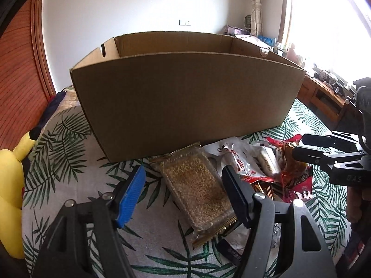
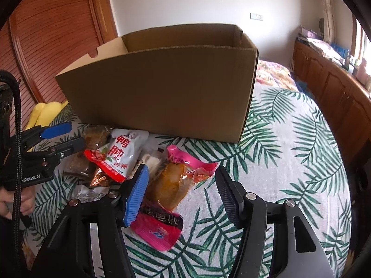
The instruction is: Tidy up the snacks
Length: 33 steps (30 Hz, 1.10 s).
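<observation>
An open cardboard box (image 1: 185,97) stands on a leaf-print bedspread (image 1: 65,153); it also shows in the right wrist view (image 2: 162,92). Several snack packets lie in front of it. My left gripper (image 1: 183,192) is open, its jaws either side of a clear packet of golden grain bars (image 1: 197,190). My right gripper (image 2: 180,192) is open above a pink packet with orange contents (image 2: 174,185). A white and red pouch (image 2: 120,155) lies to its left. The right gripper also shows in the left wrist view (image 1: 308,146), and the left gripper in the right wrist view (image 2: 67,134).
A yellow plush toy (image 1: 9,185) lies at the bed's left edge. Wooden slatted doors (image 2: 46,34) stand behind on the left. A wooden cabinet (image 2: 336,97) with clutter runs along the right under a bright window.
</observation>
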Each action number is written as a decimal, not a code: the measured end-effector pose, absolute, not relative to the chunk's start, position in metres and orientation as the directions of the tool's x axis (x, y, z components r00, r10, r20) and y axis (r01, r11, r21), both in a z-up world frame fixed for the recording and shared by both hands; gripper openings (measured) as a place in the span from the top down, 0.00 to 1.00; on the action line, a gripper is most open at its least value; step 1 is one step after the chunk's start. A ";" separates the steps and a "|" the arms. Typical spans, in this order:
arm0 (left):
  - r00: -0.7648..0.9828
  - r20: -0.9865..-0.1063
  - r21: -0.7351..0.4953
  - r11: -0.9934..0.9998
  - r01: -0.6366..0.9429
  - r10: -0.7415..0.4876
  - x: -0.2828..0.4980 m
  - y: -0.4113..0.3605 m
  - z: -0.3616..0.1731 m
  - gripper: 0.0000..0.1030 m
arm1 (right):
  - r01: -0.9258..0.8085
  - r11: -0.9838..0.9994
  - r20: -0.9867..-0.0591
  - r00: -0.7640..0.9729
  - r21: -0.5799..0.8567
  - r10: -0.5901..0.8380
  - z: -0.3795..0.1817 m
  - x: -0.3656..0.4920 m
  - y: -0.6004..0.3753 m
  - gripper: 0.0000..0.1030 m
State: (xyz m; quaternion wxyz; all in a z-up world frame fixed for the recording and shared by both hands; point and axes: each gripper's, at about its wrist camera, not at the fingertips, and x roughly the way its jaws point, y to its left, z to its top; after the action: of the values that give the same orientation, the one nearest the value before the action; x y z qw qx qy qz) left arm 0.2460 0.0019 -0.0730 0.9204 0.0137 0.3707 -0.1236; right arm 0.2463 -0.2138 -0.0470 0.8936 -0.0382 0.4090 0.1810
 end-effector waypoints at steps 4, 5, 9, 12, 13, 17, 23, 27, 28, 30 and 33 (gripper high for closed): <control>0.685 -0.694 -0.070 0.968 0.240 -0.220 0.248 0.002 -0.078 0.33 | -0.346 0.933 -0.758 0.582 0.096 0.294 -0.055 0.251 -0.213 0.39; 0.683 -0.696 -0.070 0.968 0.241 -0.220 0.248 0.002 -0.079 0.33 | -0.347 0.933 -0.760 0.578 0.099 0.296 -0.057 0.251 -0.212 0.39; 0.679 -0.700 -0.070 0.968 0.243 -0.221 0.248 0.001 -0.081 0.33 | -0.348 0.932 -0.764 0.573 0.101 0.296 -0.060 0.253 -0.209 0.38; 0.674 -0.703 -0.080 0.967 0.242 -0.227 0.250 0.000 -0.082 0.33 | -0.353 0.929 -0.768 0.563 0.108 0.304 -0.062 0.254 -0.208 0.37; 0.671 -0.705 -0.083 0.967 0.243 -0.229 0.250 0.001 -0.083 0.33 | -0.357 0.927 -0.773 0.555 0.112 0.307 -0.064 0.255 -0.206 0.37; 0.669 -0.708 -0.089 0.968 0.235 -0.227 0.254 -0.002 -0.082 0.33 | -0.374 0.922 -0.780 0.545 0.101 0.306 -0.069 0.254 -0.201 0.37; 0.653 -0.724 -0.106 0.972 0.211 -0.220 0.263 -0.003 -0.083 0.33 | -0.386 0.917 -0.766 0.557 0.103 0.320 -0.072 0.247 -0.201 0.39; 0.650 -0.730 -0.107 0.975 0.193 -0.209 0.268 -0.004 -0.086 0.33 | -0.386 0.915 -0.766 0.552 0.115 0.329 -0.073 0.249 -0.203 0.40; 0.649 -0.732 -0.107 0.976 0.188 -0.205 0.269 -0.005 -0.086 0.33 | -0.386 0.915 -0.766 0.552 0.116 0.330 -0.073 0.249 -0.204 0.40; 0.647 -0.738 -0.099 0.980 0.174 -0.190 0.272 -0.008 -0.087 0.33 | -0.386 0.915 -0.765 0.553 0.115 0.330 -0.073 0.248 -0.205 0.40; 0.644 -0.744 -0.098 0.983 0.158 -0.178 0.274 -0.011 -0.089 0.32 | -0.386 0.914 -0.763 0.552 0.124 0.336 -0.073 0.248 -0.206 0.40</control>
State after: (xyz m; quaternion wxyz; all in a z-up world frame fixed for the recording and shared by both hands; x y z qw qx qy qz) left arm 0.2744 -0.0114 -0.0893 0.9066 -0.0121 0.4115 -0.0926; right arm 0.2484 -0.2063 -0.0735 0.8805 -0.0291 0.4264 0.2049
